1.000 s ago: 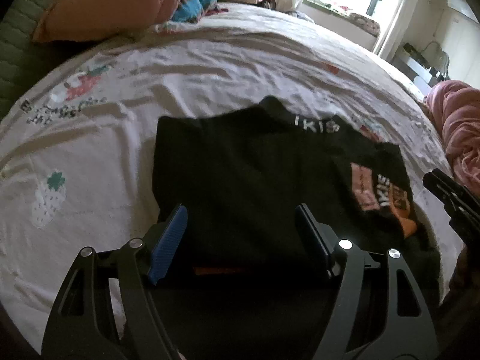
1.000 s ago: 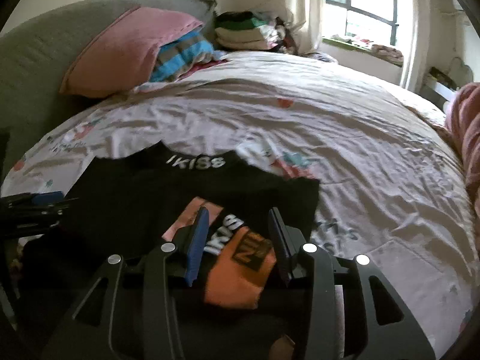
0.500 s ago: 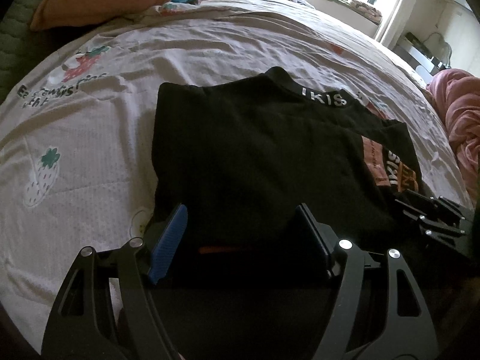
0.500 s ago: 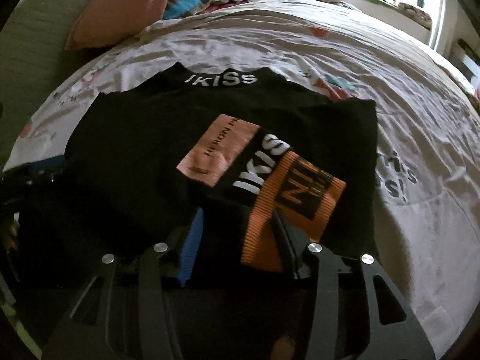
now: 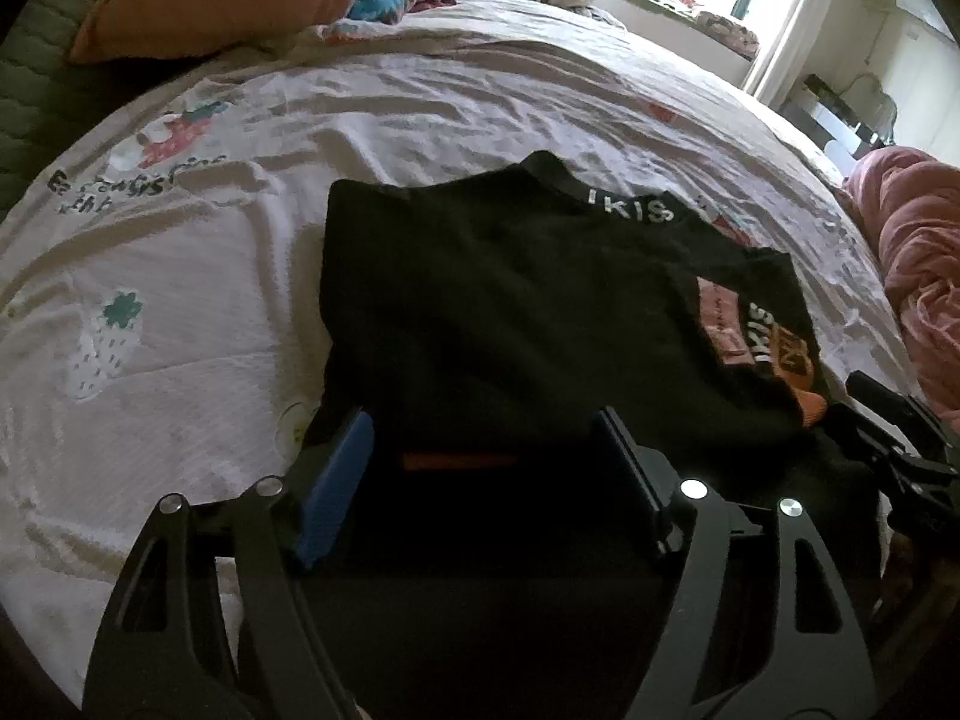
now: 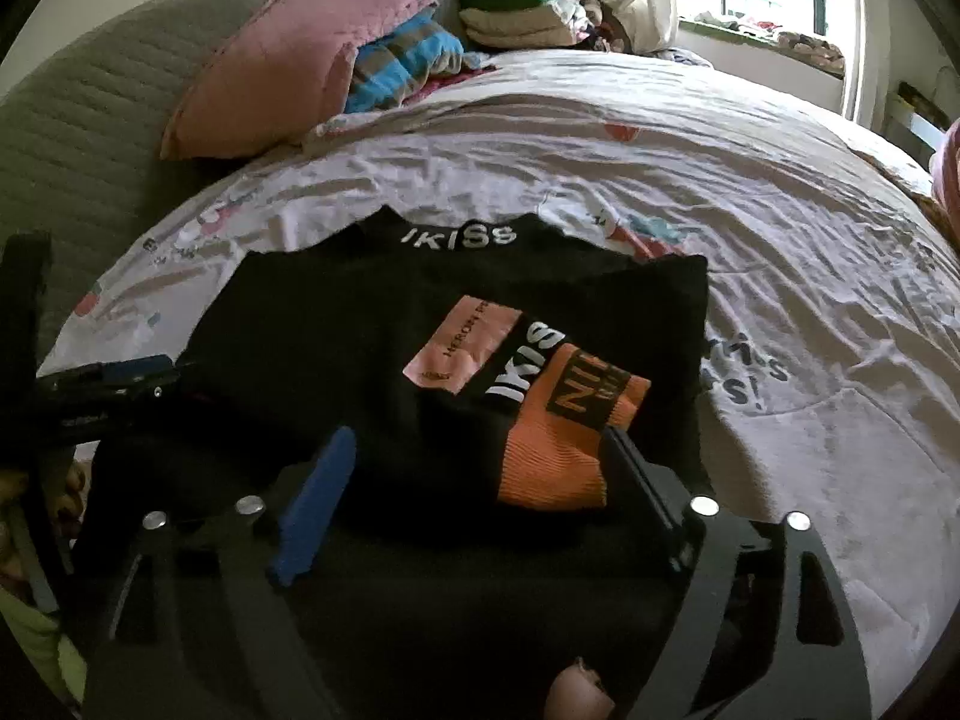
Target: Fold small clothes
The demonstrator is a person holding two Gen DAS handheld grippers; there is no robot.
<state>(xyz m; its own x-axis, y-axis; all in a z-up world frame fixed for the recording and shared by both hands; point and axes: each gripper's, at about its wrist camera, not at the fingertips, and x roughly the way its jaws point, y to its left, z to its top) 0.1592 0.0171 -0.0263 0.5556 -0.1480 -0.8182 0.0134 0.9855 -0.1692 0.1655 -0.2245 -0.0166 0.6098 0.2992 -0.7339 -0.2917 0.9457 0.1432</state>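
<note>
A small black garment (image 5: 510,324) with a white "IKISS" collar and pink and orange patches lies partly folded on the bed; it also shows in the right wrist view (image 6: 372,360). My left gripper (image 5: 486,438) is open, its fingers straddling the garment's near left hem. My right gripper (image 6: 480,456) is open, its fingers on either side of the orange ribbed cuff (image 6: 558,462) at the near right hem. The right gripper also shows at the right edge of the left wrist view (image 5: 900,438). The hem nearest me is hidden in shadow.
The bed has a white printed sheet (image 5: 180,300). A pink pillow (image 6: 282,72) and striped blue cloth (image 6: 396,60) lie at the head, beside a grey quilted headboard (image 6: 72,138). Folded clothes (image 6: 516,12) are stacked near the window. A pink blanket (image 5: 918,276) lies at the right.
Both grippers have pulled back and risen a little from the garment. The right gripper's jaws have opened wider than half a second ago. The garment lies still.
</note>
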